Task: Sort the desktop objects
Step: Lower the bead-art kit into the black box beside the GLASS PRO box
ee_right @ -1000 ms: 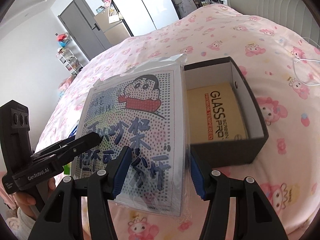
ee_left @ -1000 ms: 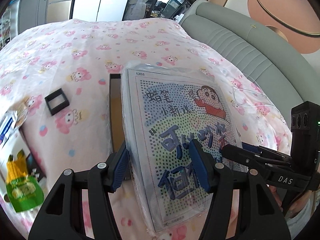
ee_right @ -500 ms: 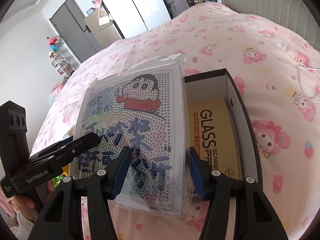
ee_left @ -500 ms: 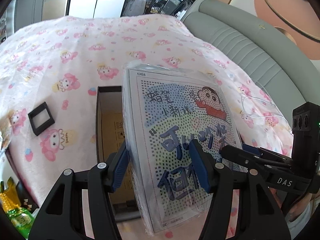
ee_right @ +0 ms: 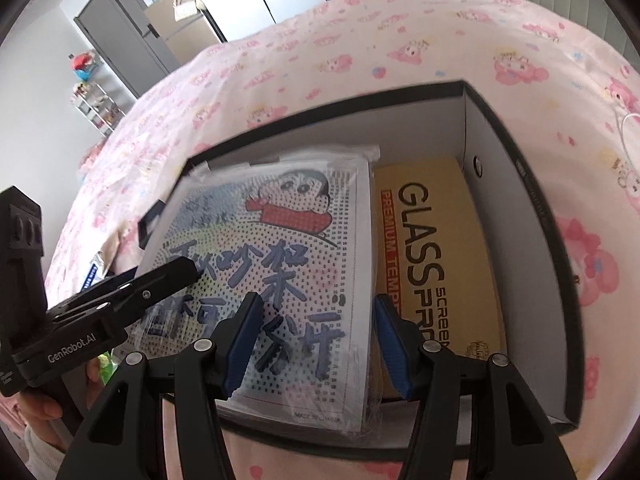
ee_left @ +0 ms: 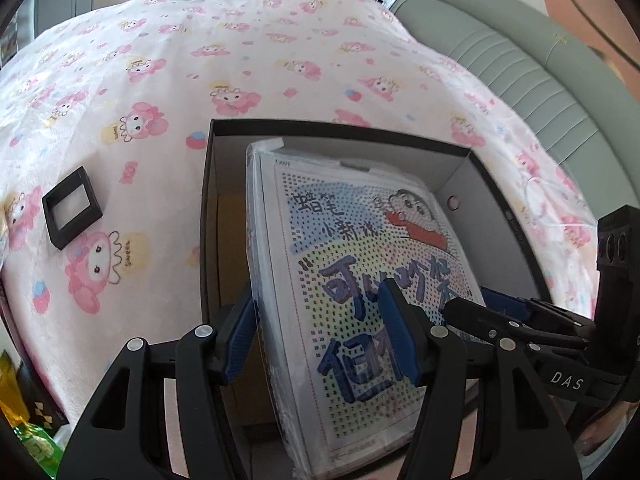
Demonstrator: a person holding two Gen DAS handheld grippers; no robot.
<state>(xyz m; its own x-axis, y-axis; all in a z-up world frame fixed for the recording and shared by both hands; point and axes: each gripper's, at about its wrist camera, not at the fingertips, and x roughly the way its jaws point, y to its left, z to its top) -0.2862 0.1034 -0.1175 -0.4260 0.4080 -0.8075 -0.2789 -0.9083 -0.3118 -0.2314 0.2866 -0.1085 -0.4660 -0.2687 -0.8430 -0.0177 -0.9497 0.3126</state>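
The bead kit (ee_left: 360, 280) has sunk into the box (ee_right: 532, 264).

Background only: pink cartoon-print bedsheet (ee_left: 280, 52) covers the whole surface. Grey-green padded headboard (ee_left: 516, 56) runs along its far right edge. Thin white cable (ee_right: 624, 124) lies on the sheet. Grey door (ee_right: 116, 36) and a wire shelf rack (ee_right: 96, 100) with small items stand by the white wall.
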